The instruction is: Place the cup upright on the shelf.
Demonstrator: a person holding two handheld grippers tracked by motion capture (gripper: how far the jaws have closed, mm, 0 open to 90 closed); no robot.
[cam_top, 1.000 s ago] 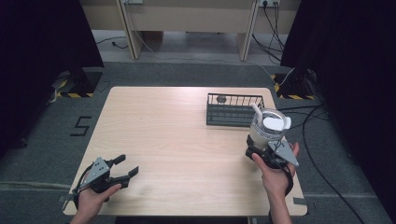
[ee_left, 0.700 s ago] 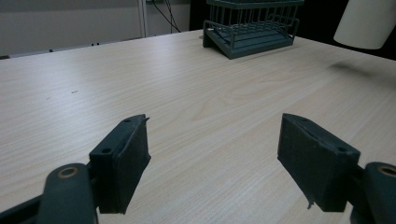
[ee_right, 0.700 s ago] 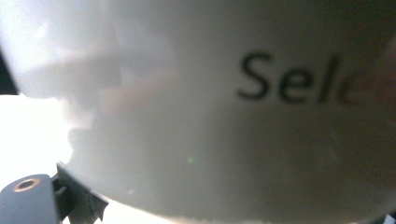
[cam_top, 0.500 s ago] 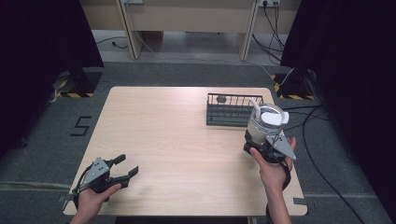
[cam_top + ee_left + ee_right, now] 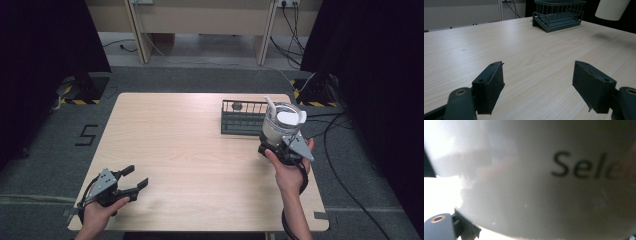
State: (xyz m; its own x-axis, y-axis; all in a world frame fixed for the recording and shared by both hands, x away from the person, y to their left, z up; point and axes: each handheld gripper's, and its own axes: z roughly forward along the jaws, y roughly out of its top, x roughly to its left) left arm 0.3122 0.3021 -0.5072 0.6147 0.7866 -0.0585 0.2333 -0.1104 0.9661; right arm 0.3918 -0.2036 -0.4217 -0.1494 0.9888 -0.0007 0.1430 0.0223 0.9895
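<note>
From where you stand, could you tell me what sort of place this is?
Probably a lab or recording studio, not a home: a bare wooden table on grey carpet, black curtains at both sides, and cables trailing across the floor.

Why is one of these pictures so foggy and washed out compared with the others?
In the right gripper view the white cup sits so close that its lettering blurs and the lower left corner glares white; the left gripper view is sharp, showing the cup's soft shadow on the table.

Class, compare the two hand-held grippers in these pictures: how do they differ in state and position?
The left black two-jaw gripper is open and empty; the right black two-jaw gripper is shut on a white plastic cup. The left sits low near the table's front-left corner, the right beside the dark wire basket. Both are hand-held.
</note>
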